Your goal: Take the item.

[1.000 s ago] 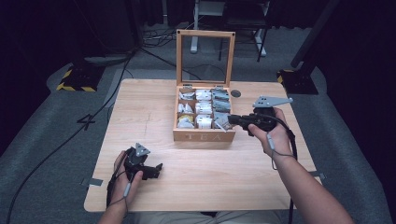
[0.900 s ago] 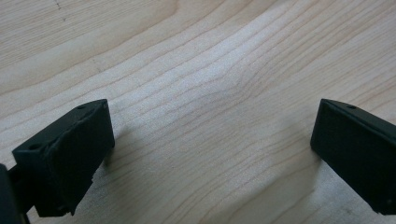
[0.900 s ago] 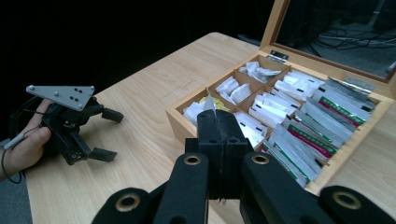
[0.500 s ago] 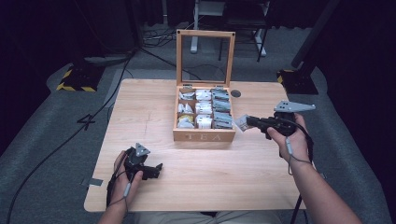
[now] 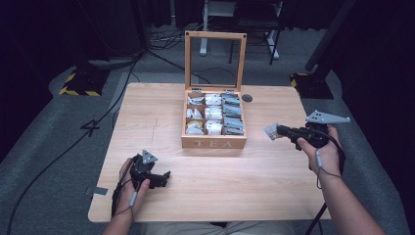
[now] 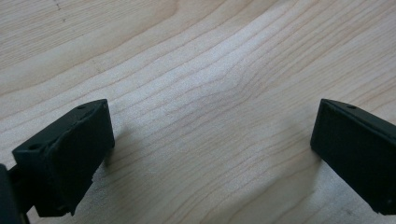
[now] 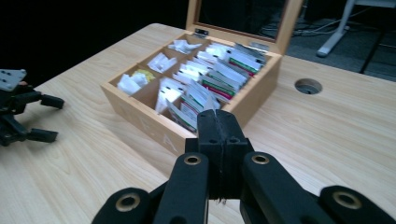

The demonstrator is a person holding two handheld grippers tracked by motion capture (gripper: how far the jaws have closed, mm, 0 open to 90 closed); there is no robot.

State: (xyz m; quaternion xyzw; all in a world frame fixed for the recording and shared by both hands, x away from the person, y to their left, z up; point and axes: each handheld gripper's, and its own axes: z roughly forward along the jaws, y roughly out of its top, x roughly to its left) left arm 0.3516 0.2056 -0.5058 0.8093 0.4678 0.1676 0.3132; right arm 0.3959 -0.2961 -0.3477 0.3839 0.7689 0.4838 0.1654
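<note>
Right gripper [image 5: 280,131] clamped on a tea packet [image 5: 270,131], held right of the tea box [image 5: 214,142].
Bare tabletop [image 5: 274,181] all around it; box lid upright, packets filling the compartments. Left gripper [image 5: 164,177] sits low near the table's front-left edge, jaws spread wide, nothing between, hand [image 5: 128,178] wrapped behind.

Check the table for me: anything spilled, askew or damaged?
Nothing stands out. The tea box sits square on the table, lid upright, packets inside their compartments. One tea bag is out, pinched in the right gripper beside the box. The left gripper rests open on bare wood.
</note>
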